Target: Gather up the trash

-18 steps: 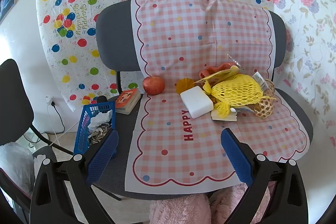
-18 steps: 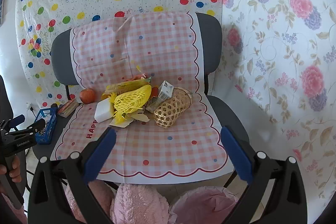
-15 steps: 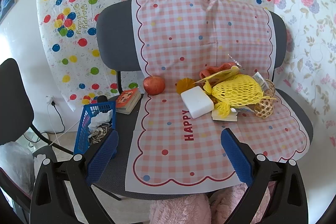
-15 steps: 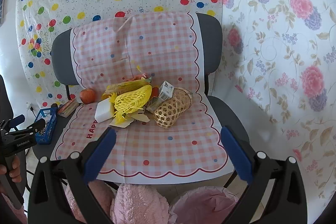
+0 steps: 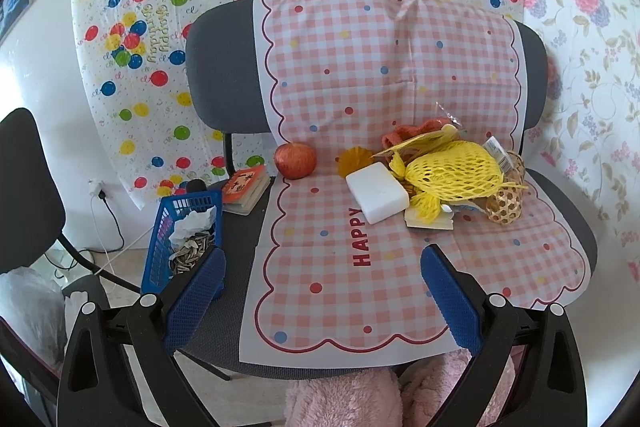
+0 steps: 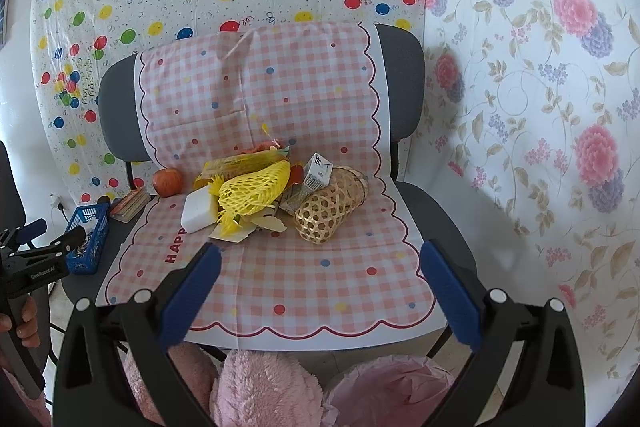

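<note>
Nothing moved; blue basket (image 5: 160,251) holds seed shells (image 5: 190,255).

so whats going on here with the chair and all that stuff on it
A person holds two pairs of tongs over a chair covered with a pink checked sheet. Both the left tongs and the right tongs are open, hold nothing, and are short of the pile. On the seat lie a yellow foam net, a white block, a woven basket on its side and an apple. A blue basket at the seat's left edge holds tissue and seed shells.
</note>
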`<action>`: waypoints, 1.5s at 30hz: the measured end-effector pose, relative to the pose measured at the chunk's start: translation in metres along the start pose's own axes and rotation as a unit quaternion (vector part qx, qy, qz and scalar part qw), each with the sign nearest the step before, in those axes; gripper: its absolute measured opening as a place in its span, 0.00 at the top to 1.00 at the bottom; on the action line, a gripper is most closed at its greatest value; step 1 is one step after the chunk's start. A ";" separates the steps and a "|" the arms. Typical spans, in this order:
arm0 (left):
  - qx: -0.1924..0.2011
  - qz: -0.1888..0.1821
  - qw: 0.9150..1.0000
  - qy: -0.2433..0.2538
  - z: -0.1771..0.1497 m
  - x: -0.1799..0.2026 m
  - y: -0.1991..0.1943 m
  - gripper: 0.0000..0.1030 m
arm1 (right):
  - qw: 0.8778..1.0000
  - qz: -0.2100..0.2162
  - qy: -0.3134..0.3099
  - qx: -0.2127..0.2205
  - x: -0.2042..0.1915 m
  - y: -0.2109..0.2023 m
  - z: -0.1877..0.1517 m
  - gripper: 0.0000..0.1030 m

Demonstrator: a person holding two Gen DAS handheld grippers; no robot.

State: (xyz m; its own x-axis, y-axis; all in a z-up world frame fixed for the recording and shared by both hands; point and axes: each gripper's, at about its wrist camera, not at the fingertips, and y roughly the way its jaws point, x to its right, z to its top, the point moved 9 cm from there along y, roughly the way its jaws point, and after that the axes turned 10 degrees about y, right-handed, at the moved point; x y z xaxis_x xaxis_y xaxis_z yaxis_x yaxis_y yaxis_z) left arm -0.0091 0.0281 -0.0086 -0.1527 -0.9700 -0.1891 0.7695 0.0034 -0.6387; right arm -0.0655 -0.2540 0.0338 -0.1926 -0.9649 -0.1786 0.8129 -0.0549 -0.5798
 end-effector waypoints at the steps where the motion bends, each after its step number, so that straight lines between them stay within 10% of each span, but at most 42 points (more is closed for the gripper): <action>1: 0.001 0.000 1.000 0.000 0.000 0.000 0.000 0.06 | 1.000 0.000 0.000 0.000 0.000 0.000 0.000 0.06; 23: -0.003 -0.001 1.000 0.001 -0.008 0.000 0.004 0.06 | 1.000 0.000 -0.001 -0.003 -0.001 -0.001 0.000 0.06; 45: -0.049 -0.016 0.998 0.044 -0.011 0.023 0.085 0.07 | 0.998 0.023 -0.049 -0.023 -0.020 0.107 -0.007 0.06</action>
State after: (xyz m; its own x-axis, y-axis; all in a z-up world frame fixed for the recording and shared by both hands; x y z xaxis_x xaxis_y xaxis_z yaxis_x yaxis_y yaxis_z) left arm 0.0459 0.0093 -0.0758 -0.2329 -0.9452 -0.2287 0.7003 0.0002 -0.7139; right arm 0.0216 -0.2391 -0.0307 -0.1000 -0.9866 -0.1288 0.7926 -0.0007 -0.6098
